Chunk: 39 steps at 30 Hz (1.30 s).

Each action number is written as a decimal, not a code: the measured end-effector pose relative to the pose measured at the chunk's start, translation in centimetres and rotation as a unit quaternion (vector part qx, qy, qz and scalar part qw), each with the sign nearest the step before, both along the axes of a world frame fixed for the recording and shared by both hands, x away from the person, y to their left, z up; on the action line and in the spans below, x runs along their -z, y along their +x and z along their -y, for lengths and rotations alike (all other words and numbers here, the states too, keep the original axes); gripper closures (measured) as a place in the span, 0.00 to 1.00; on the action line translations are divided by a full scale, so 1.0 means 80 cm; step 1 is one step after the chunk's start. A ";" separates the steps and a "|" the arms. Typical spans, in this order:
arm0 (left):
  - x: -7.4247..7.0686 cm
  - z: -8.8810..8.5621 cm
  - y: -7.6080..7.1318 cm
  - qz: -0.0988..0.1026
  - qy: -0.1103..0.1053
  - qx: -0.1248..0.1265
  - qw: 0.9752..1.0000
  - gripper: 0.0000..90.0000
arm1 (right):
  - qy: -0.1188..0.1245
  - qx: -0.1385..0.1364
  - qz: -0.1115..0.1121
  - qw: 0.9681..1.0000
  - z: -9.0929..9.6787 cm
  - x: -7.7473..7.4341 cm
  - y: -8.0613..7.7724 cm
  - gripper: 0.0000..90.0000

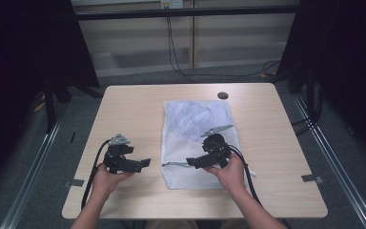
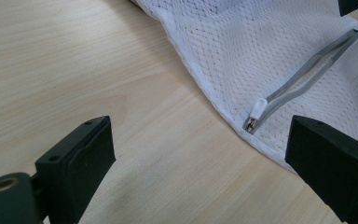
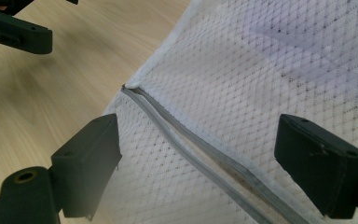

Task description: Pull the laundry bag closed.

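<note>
- Here the white mesh laundry bag (image 1: 195, 143) lay flat at the middle of the table (image 1: 124, 105), zipper (image 2: 303, 84) end toward the person.
- The left gripper (image 1: 140, 163) hovered over bare wood just beside the bag's edge, jaws spread wide and holding nothing, aimed at the white zipper pull (image 2: 257, 111), likely to grasp it.
- The right gripper (image 1: 193, 162) hung over the bag, jaws likewise wide apart and empty, straddling the grey zipper line, probably to pin the mesh while the pull was drawn.

Soft even light, dark blurred edges.
</note>
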<state>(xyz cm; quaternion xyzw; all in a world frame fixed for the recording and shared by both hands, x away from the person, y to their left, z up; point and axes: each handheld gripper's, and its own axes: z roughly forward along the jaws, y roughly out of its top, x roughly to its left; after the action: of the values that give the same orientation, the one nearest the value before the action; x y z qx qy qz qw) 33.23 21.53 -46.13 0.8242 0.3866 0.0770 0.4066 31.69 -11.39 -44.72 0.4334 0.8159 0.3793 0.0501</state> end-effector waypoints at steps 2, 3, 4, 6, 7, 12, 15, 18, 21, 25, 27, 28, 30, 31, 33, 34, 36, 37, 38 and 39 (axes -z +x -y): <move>0.000 -0.002 0.001 -0.002 0.001 0.001 1.000 0.09 | 0.002 -0.003 -0.002 1.000 -0.003 0.000 0.001 0.16; 0.000 -0.002 0.001 -0.002 0.001 0.001 1.000 0.09 | 0.003 -0.007 0.000 1.000 -0.004 0.000 0.001 0.16; 0.000 -0.003 0.000 -0.002 0.001 0.002 1.000 0.09 | 0.004 -0.009 0.001 1.000 -0.006 0.001 0.001 0.16; 0.000 -0.003 0.000 -0.004 0.001 0.003 1.000 0.10 | 0.003 -0.010 -0.001 1.000 -0.009 0.001 0.001 0.16; 0.001 -0.003 0.001 -0.007 0.001 0.002 1.000 0.10 | 0.004 -0.010 0.001 1.000 -0.010 0.002 0.002 0.16; 0.001 -0.002 0.000 -0.010 -0.002 0.008 1.000 0.13 | 0.002 -0.014 -0.003 1.000 -0.017 0.004 0.003 0.17; 0.001 -0.001 0.000 -0.010 -0.001 0.011 1.000 0.13 | 0.002 -0.015 -0.005 1.000 -0.021 0.004 0.003 0.17; 0.000 -0.002 0.000 -0.009 -0.004 0.012 1.000 0.13 | 0.008 -0.024 -0.003 1.000 -0.025 0.005 0.004 0.18; -0.001 -0.003 0.001 -0.011 -0.006 0.006 1.000 0.11 | 0.007 -0.025 -0.006 1.000 -0.030 0.004 0.004 0.18; 0.000 -0.004 0.001 -0.013 -0.001 0.007 1.000 0.09 | 0.008 -0.031 -0.003 0.999 -0.037 0.003 0.005 0.18; 0.001 -0.003 0.001 -0.016 -0.004 0.006 1.000 0.09 | 0.009 -0.033 -0.005 0.999 -0.040 0.003 0.006 0.18; 0.001 -0.003 0.001 -0.016 -0.003 0.004 1.000 0.09 | 0.005 -0.032 -0.006 0.999 -0.042 0.003 0.006 0.18; 0.001 -0.004 0.001 -0.017 -0.005 0.006 1.000 0.08 | 0.004 -0.035 -0.003 0.999 -0.044 0.003 0.006 0.18; 0.001 -0.004 0.001 -0.017 -0.006 0.004 1.000 0.08 | 0.003 -0.033 -0.005 0.999 -0.046 0.003 0.006 0.18; 0.000 -0.004 0.001 -0.017 -0.007 0.003 1.000 0.08 | 0.005 -0.036 -0.005 0.999 -0.048 0.004 0.007 0.18; 0.001 -0.005 0.001 -0.017 -0.007 0.001 1.000 0.08 | 0.006 -0.037 -0.003 0.999 -0.050 0.005 0.008 0.18; 0.000 -0.005 0.001 -0.020 -0.008 0.001 1.000 0.08 | 0.005 -0.036 -0.005 0.999 -0.051 0.005 0.008 0.19; 0.001 -0.006 0.002 -0.025 -0.008 0.000 1.000 0.09 | 0.009 -0.039 -0.003 0.999 -0.052 0.005 0.009 0.21; 0.001 -0.006 0.002 -0.025 -0.008 0.000 1.000 0.10 | 0.010 -0.041 -0.004 0.999 -0.053 0.005 0.010 0.22; 0.001 -0.006 0.002 -0.027 -0.008 0.002 1.000 0.10 | 0.010 -0.041 -0.004 0.999 -0.053 0.005 0.010 0.22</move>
<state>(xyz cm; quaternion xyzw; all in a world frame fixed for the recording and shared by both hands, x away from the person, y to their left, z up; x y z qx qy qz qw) 33.38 21.99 -46.19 0.8232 0.3963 0.0511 0.4033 32.49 -7.15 -45.14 0.4015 0.8295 0.3873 0.0270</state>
